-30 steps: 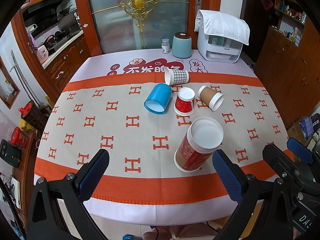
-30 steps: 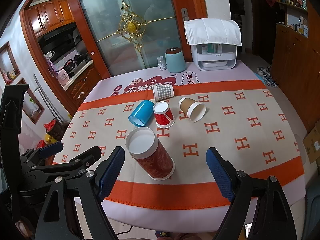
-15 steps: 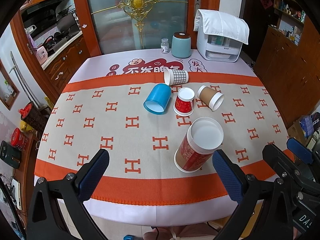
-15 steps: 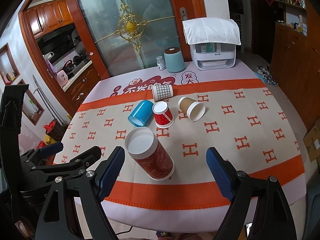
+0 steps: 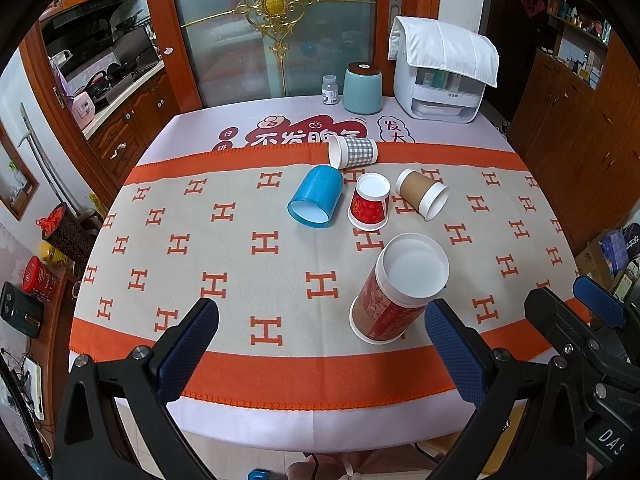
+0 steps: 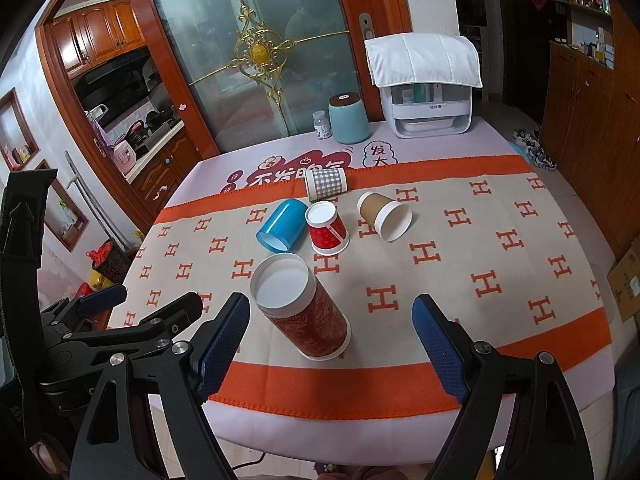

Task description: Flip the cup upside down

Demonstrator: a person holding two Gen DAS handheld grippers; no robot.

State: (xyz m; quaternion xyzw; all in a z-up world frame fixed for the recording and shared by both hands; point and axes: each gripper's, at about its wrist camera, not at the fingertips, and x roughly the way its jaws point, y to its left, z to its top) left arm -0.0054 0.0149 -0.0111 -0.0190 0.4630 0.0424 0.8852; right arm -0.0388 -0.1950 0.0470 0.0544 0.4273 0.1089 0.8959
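A tall red paper cup (image 5: 394, 294) (image 6: 306, 314) stands upside down near the table's front edge, white base up. A small red cup (image 5: 370, 204) (image 6: 327, 229) also stands upside down further back. A blue cup (image 5: 316, 196) (image 6: 280, 224), a brown cup (image 5: 422, 194) (image 6: 384, 214) and a grey checked cup (image 5: 354, 152) (image 6: 325, 184) lie on their sides. My left gripper (image 5: 320, 344) is open and empty, before the tall cup. My right gripper (image 6: 330, 344) is open and empty, its jaws either side of the tall cup and nearer than it.
The table (image 5: 240, 264) has an orange and beige H-pattern cloth. At the back stand a teal canister (image 5: 362, 88), a small bottle (image 5: 330, 90) and a white appliance (image 5: 440, 76) under a cloth. Wooden cabinets stand right; a kitchen shows left.
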